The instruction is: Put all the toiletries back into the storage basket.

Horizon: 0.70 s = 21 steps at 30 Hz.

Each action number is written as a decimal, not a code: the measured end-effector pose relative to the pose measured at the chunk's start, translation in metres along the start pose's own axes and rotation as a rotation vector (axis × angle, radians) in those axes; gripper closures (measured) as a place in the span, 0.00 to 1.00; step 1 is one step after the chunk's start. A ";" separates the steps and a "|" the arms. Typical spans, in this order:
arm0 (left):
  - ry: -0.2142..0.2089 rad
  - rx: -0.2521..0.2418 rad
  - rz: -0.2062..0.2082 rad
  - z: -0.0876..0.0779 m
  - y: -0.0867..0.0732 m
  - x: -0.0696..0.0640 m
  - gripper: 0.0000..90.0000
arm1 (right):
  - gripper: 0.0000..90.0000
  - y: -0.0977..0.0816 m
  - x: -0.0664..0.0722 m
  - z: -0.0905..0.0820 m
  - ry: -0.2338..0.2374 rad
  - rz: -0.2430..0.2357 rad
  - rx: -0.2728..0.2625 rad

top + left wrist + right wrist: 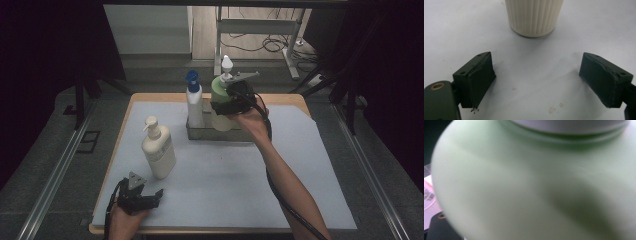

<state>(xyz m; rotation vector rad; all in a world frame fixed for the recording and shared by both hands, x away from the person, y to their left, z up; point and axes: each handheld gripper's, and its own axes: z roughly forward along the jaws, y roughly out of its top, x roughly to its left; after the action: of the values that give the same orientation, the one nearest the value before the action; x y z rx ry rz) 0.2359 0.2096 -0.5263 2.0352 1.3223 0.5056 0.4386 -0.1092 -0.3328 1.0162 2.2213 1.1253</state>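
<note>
A: Where was the green bottle (218, 90)?
B: At 12 o'clock on the table (320, 200), in the metal tray (235, 134) beside the blue-capped bottle (194, 100), grasped by the right gripper (225, 102).
A: And the left gripper (155, 196)?
B: At 7 o'clock, released, its 2 jaws apart, the cream pump bottle (158, 148) just beyond.
</note>
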 end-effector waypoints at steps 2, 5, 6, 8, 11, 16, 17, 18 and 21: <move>-0.001 0.000 0.000 0.000 0.000 0.000 0.13 | 0.14 0.000 -0.001 0.004 -0.006 0.000 0.003; -0.001 0.000 -0.001 0.000 0.000 0.000 0.13 | 0.14 0.001 -0.003 0.010 -0.011 0.007 0.001; -0.001 0.000 0.000 0.000 0.000 0.000 0.13 | 0.14 0.000 -0.004 0.013 -0.013 0.009 0.003; -0.001 0.000 0.000 0.000 0.000 0.000 0.13 | 0.14 0.000 -0.004 0.017 -0.019 0.006 0.006; 0.000 0.001 -0.003 0.000 0.000 0.000 0.13 | 0.14 -0.001 -0.005 0.023 -0.023 0.002 0.008; -0.001 0.002 -0.001 0.000 0.000 0.000 0.13 | 0.14 -0.003 -0.006 0.032 -0.024 -0.001 0.010; -0.001 0.002 -0.002 0.000 0.000 0.000 0.13 | 0.14 -0.003 -0.006 0.032 -0.023 0.003 0.008; -0.001 0.002 -0.002 0.000 0.000 0.000 0.13 | 0.14 -0.004 -0.006 0.033 -0.025 0.004 0.007; -0.001 0.002 -0.001 0.000 0.000 0.000 0.13 | 0.14 -0.004 -0.007 0.035 -0.026 0.001 0.006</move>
<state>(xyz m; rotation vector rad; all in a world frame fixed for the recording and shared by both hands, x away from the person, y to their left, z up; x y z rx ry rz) 0.2358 0.2096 -0.5262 2.0363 1.3240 0.5026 0.4644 -0.0989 -0.3560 1.0289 2.2056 1.0998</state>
